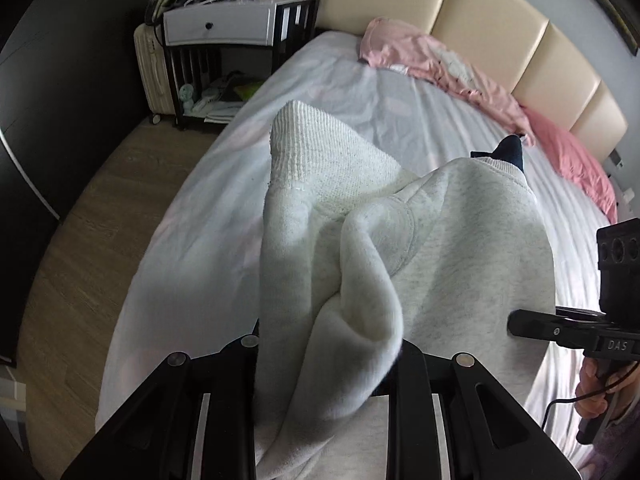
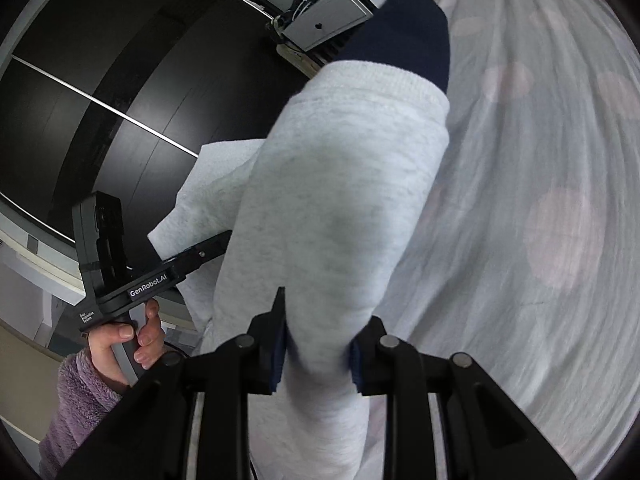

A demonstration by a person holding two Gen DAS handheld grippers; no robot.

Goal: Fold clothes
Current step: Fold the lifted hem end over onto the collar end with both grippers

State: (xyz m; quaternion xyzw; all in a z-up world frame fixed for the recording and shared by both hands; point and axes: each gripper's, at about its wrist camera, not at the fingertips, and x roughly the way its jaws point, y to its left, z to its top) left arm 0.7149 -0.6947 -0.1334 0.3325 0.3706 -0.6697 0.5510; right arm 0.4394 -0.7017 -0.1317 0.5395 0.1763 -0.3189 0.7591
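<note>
You're clamping both grippers, left (image 1: 328, 360) and right (image 2: 320, 344), on the grey sweatshirt (image 1: 440, 248), hanging bunched over the bed (image 1: 400, 100); no finished fold showing.

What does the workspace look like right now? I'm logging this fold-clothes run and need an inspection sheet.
Surface: bed with a pale sheet, wrinkled, faint pink spots.
Job's things: grey sweatshirt lifted off the sheet, held by both grippers; navy part shows past its ribbed edge.
Clutter: pink garment bunched along the headboard.
Grippers: left gripper shut on a bunched fold; right gripper shut on another part of the sweatshirt.
Cables: thin black cable below the right handle.
Surroundings: nightstand with cluttered top, pale suitcase beside it, wood floor, dark wardrobe.
</note>
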